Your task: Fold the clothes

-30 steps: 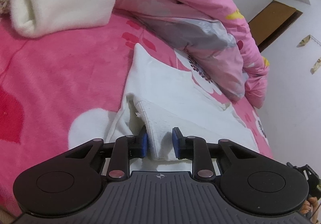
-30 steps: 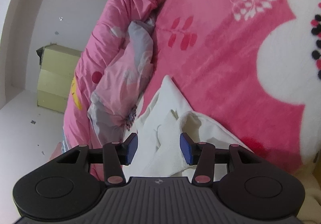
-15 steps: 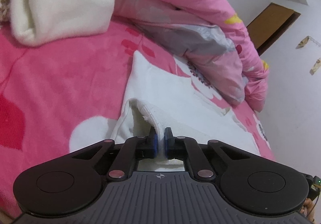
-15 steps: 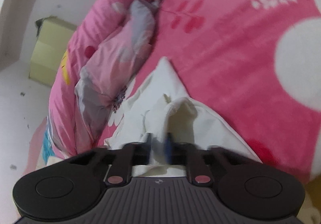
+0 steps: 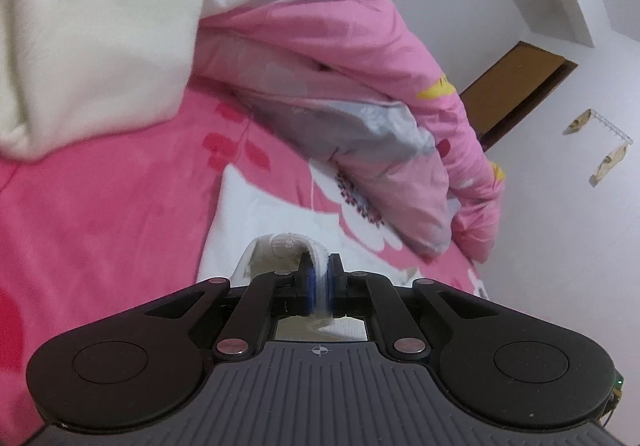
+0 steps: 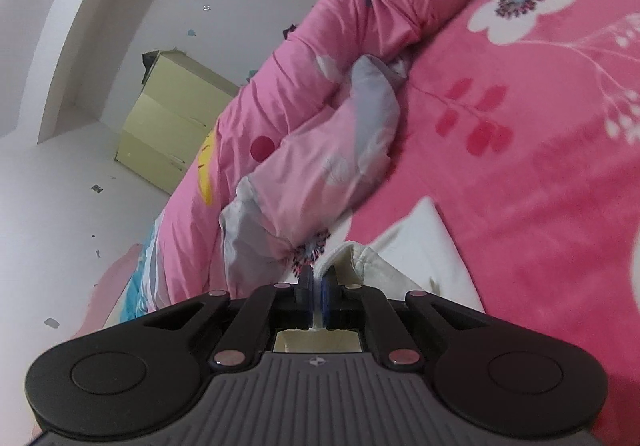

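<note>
While both of my grippers sit low over the bed, I can see each one pinching the same white garment (image 5: 256,206); the left gripper (image 5: 319,282) has its blue pads pressed together on a ribbed edge of the cloth, which arches up in a small loop just ahead of the fingertips; the rest of the garment lies flat beyond it on the pink floral blanket (image 5: 100,214), running away towards a corner near the red leaf print; in the right wrist view the right gripper (image 6: 317,292) has its jaws squeezed nearly shut on a thin fold of the same white fabric (image 6: 416,242), with a puckered edge lifted just beyond the pads and a flat pointed corner resting on the blanket (image 6: 540,182) to the right; a bunched pink and grey quilt (image 5: 360,94) lies along the far side of the garment, touching or overlapping its edge in both views (image 6: 320,166); a cream fleece cloth (image 5: 92,34) is heaped at the upper left of the left view, well apart from the garment; beyond the bed I see a pale yellow cabinet (image 6: 172,126) against the white wall, and a brown door (image 5: 516,90).
</note>
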`<state>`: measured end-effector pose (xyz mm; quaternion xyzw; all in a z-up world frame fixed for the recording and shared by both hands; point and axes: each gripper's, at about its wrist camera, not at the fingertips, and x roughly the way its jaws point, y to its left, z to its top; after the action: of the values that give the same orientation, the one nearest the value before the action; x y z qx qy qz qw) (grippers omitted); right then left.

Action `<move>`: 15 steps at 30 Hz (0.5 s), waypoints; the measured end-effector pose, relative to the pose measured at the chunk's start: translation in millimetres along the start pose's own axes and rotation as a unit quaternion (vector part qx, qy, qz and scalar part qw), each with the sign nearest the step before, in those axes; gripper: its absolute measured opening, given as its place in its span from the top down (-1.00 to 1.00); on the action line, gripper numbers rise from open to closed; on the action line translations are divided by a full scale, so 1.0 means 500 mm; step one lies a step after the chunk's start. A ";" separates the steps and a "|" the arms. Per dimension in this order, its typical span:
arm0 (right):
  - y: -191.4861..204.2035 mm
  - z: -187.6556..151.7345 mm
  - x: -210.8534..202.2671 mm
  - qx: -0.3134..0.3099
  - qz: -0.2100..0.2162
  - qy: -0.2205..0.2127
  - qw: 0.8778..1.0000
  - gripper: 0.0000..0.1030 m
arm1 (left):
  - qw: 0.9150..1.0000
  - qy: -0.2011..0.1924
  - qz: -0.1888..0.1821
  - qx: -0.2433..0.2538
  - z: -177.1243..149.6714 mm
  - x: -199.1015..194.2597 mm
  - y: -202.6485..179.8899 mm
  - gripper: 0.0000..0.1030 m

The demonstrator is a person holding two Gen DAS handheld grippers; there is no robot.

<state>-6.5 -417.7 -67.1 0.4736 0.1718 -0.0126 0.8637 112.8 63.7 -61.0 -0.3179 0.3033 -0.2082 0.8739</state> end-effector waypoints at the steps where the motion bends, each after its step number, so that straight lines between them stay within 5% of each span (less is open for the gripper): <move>1: 0.002 0.007 0.008 -0.002 0.001 -0.002 1.000 0.93 | 1.000 -0.001 -0.001 -0.001 0.008 0.010 -0.001 0.92; 15: -0.016 0.077 0.153 -0.012 -0.003 -0.004 1.000 0.93 | 1.000 0.007 0.004 0.005 0.096 0.144 0.003 0.92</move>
<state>75.0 -443.1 -78.5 0.4626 0.1699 -0.0154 0.8700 197.6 45.2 -61.2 -0.3107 0.3092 -0.2088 0.8742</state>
